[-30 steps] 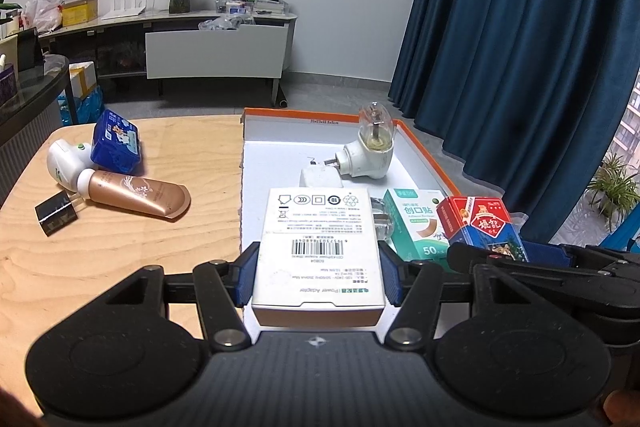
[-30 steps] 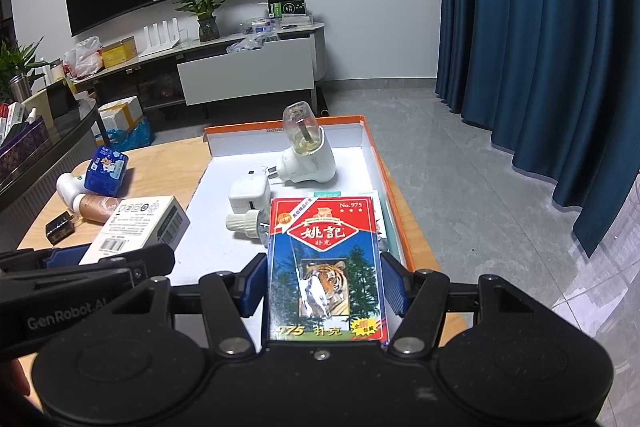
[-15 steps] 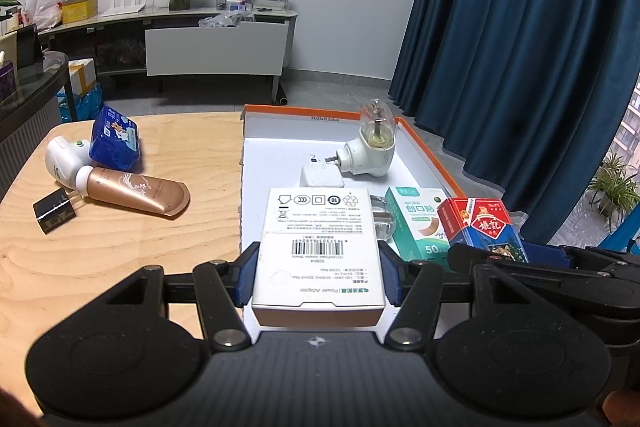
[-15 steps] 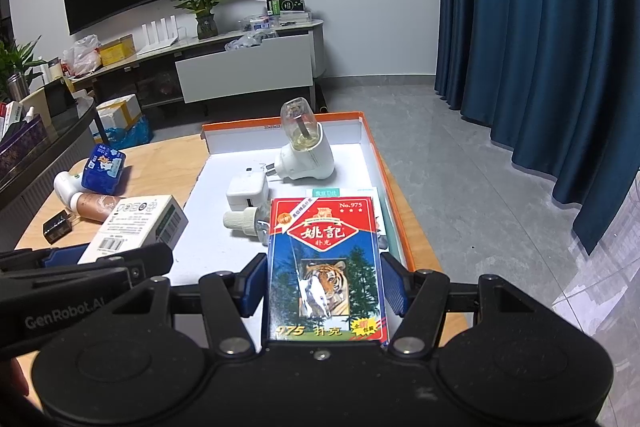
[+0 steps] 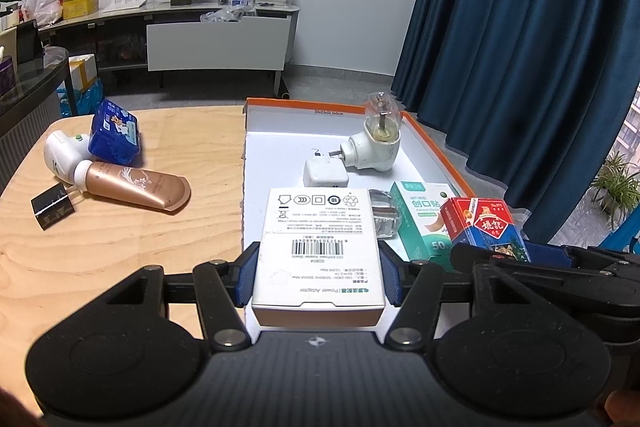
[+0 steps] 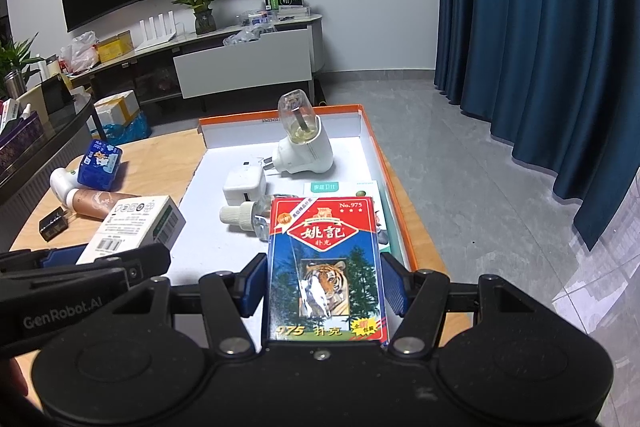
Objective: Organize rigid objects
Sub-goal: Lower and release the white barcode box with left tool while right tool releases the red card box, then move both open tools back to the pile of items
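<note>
Placement is the step judged to be in hand: a white adapter box (image 5: 319, 247) is clamped in the left gripper (image 5: 319, 277) and a playing-card pack (image 6: 326, 267) is pinched in the right gripper (image 6: 325, 285), both held above the near end of the orange-rimmed tray (image 5: 436, 151). Next, each must be lowered onto bare tray floor, clear of the plug-in vaporizer (image 5: 376, 147) and plaster box (image 5: 420, 223), before release.

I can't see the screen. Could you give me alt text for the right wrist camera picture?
The right gripper clamps a red-and-blue playing card box with a tiger picture, held over the near end of an orange-rimmed white tray. Inside the tray lie a plug-in mosquito repeller, a white charger and a small bottle. At left, the left gripper holds a white power adapter box.
</note>
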